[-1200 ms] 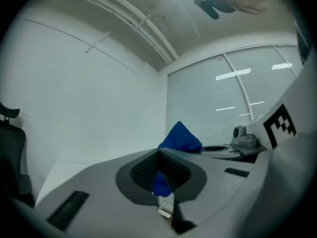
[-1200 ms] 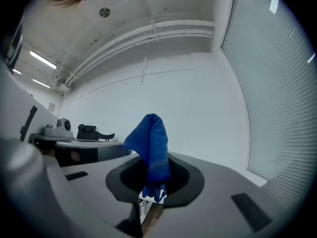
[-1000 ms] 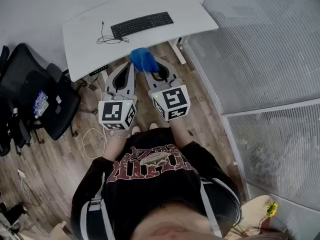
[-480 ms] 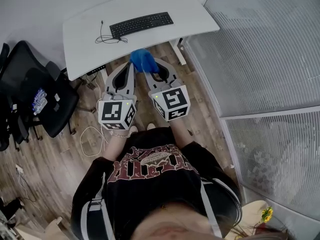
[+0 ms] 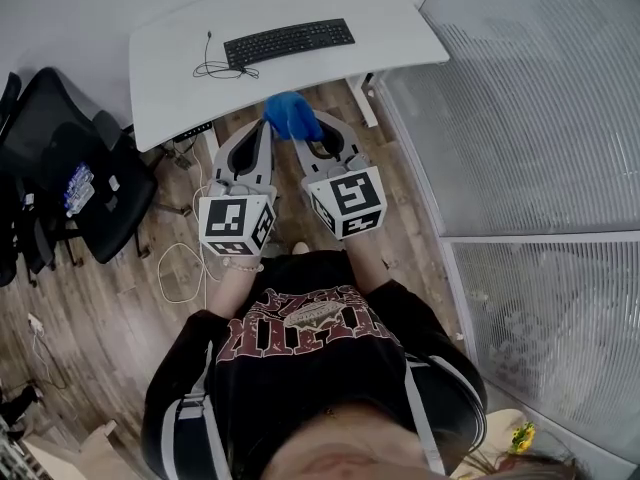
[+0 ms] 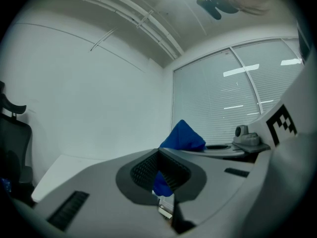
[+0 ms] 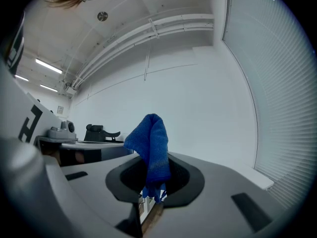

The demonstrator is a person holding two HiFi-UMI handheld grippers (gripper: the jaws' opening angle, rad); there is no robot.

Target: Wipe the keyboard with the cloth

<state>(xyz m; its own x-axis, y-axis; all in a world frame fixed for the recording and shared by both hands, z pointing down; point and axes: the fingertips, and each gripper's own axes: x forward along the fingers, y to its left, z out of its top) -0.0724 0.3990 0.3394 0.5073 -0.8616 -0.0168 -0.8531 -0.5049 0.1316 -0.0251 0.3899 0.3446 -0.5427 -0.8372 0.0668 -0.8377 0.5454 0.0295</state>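
- The white tabletop (image 5: 160, 63) fills the upper part of the head view; its curved near edge runs just above the blue cloth (image 5: 290, 115), and both tools hang below that edge, over the wood floor (image 5: 110, 328)
- Bare tabletop lies left, right and on the near side of the keyboard (image 5: 290, 41); a thin black cable (image 5: 222, 68) loops at the keyboard's left end
- A black chair (image 5: 75, 183) crowds the left of the frame and a ribbed glass wall (image 5: 520, 98) closes the right; a white cord (image 5: 185, 278) lies on the floor at lower left
- The keyboard lies flat at upper centre, its long axis running left to right and rising slightly to the right, roughly along the tabletop's length; it is well apart from the cloth
- The right tool (image 7: 151, 197) has its jaws pinched on the cloth, which stands bunched and upright out of them
- The left tool (image 6: 161, 182) is just beside the right one, jaws drawn close to a narrow slit; a scrap of blue shows in the slit, and whether it is nipped or only seen beyond is unclear
- Each tool's cube carries black square markers; the shirt's chest print is too small to read, and no brand shows on the keyboard
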